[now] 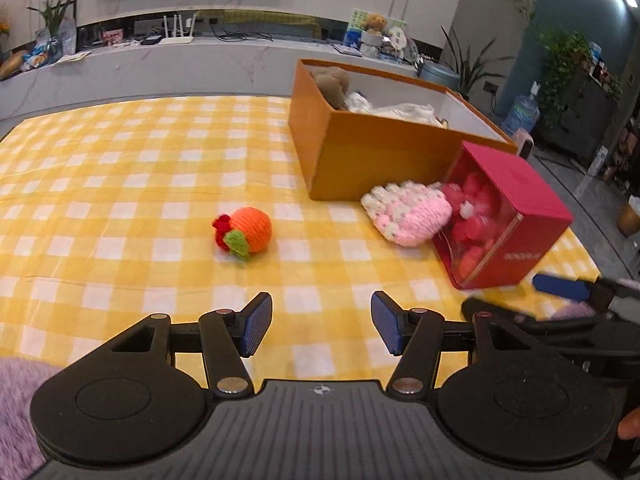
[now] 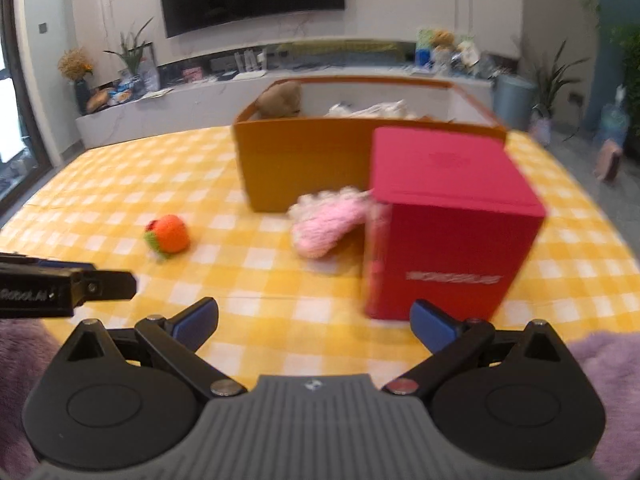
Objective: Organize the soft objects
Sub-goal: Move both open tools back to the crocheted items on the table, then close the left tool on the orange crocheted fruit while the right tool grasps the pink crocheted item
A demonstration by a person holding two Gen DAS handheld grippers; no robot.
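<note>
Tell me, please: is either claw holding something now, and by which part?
Nothing is held. The left claw and right claw are both open and empty above the yellow checked cloth.

The left claw (image 1: 322, 322) is wide open. Its 2 blue pads (image 1: 256, 324) face each other with a big gap between them, and nothing is in the gap. The right claw (image 2: 314, 326) is wide open too, and its 2 blue pads (image 2: 198, 320) hold nothing. Both claws point forward, side by side. In the left camera, the right claw (image 1: 560, 296) pokes in from the right edge.
</note>
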